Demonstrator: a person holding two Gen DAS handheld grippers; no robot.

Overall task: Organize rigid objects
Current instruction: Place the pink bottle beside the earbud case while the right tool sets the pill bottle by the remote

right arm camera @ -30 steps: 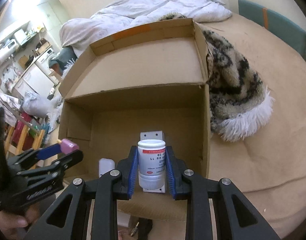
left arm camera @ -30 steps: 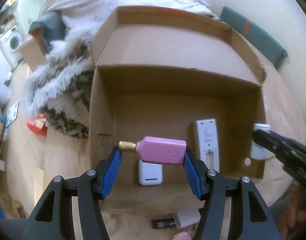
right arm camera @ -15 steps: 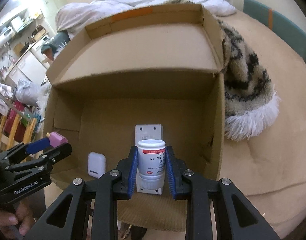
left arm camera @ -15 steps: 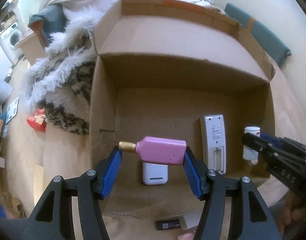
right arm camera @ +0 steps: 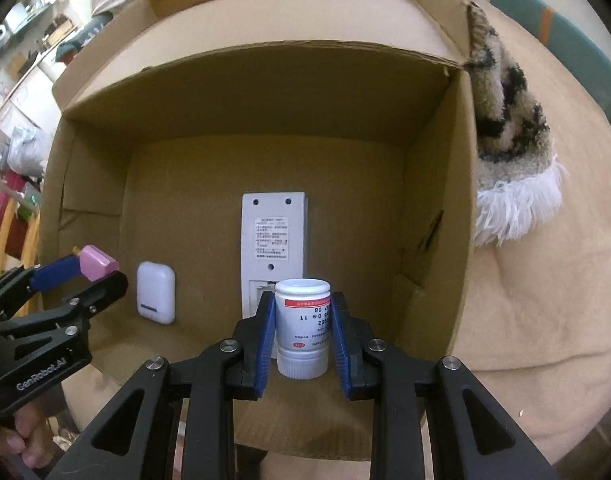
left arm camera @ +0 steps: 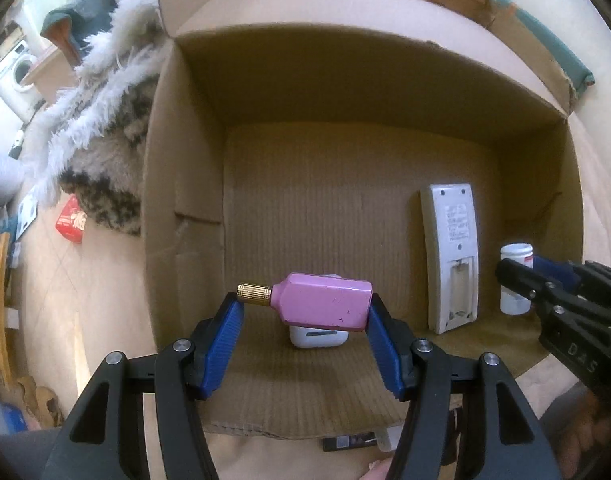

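Note:
My left gripper (left arm camera: pixel 305 312) is shut on a pink bottle (left arm camera: pixel 325 306) with a gold cap, held sideways over the near part of an open cardboard box (left arm camera: pixel 185 184). My right gripper (right arm camera: pixel 302 328) is shut on a white pill bottle (right arm camera: pixel 303 332) with a red-banded label, held upside down above the box's near edge (right arm camera: pixel 429 280). Inside the box lie a white remote (right arm camera: pixel 273 240), face down, and a white earbud case (right arm camera: pixel 156 298). The case shows partly under the pink bottle in the left wrist view (left arm camera: pixel 317 336).
A furry patterned blanket (left arm camera: pixel 101 128) lies left of the box and shows at its right in the right wrist view (right arm camera: pixel 513 128). A red packet (left arm camera: pixel 71 224) lies on the beige surface. A small dark object (left arm camera: pixel 349 442) lies before the box.
Both grippers have moved forward and lower toward the box's inside, each still holding its bottle. The box fills more of both views.

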